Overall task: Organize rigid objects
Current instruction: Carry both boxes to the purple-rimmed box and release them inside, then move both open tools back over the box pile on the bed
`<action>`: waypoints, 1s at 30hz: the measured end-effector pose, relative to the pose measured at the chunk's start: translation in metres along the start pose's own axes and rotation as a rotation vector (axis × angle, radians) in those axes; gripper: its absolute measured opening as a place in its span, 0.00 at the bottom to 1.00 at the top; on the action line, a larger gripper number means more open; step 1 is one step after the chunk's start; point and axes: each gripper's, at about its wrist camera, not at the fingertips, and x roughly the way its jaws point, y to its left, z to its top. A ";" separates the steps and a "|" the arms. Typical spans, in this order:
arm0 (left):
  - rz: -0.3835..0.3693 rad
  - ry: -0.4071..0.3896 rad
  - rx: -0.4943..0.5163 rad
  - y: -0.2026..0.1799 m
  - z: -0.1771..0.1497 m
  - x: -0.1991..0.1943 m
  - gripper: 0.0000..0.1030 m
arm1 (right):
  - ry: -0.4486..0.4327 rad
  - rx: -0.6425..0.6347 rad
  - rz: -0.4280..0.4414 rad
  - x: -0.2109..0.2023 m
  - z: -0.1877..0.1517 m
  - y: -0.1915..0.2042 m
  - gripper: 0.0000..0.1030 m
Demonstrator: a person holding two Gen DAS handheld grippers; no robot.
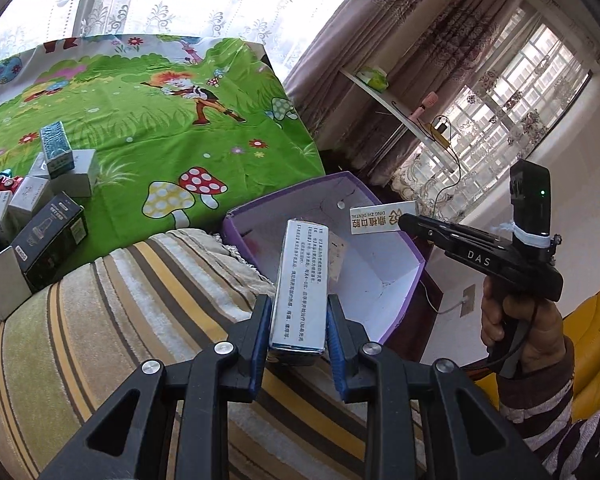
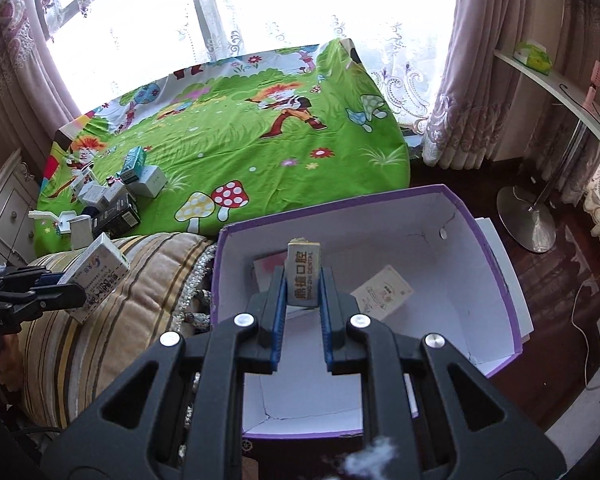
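Right wrist: fingers [image 2: 302, 300] hide box [image 2: 303, 256] base.

- The heap of small cardboard boxes [image 1: 40, 200] on the green cartoon sheet [image 1: 160, 120] runs off the left edge, so no full count.
- Flat printed card [image 2: 382, 292] inside the purple box [image 2: 496, 264]: text way too tiny to read.

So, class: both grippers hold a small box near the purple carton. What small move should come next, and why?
Probably open the right gripper: its dental box already hangs over the purple carton, while the left gripper's white box is only at its edge.
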 end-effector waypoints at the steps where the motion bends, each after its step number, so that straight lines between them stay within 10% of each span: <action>1: -0.005 0.007 0.007 -0.004 -0.001 0.003 0.27 | 0.002 0.013 -0.012 -0.001 -0.002 -0.006 0.18; 17: -0.091 0.082 0.094 -0.055 -0.001 0.040 0.32 | 0.003 0.145 -0.182 -0.013 -0.015 -0.063 0.19; 23: -0.091 0.064 0.055 -0.046 -0.001 0.036 0.44 | -0.011 0.190 -0.196 -0.015 -0.016 -0.071 0.57; 30: -0.085 0.043 0.039 -0.042 -0.001 0.031 0.44 | -0.015 0.142 -0.208 -0.015 -0.012 -0.058 0.58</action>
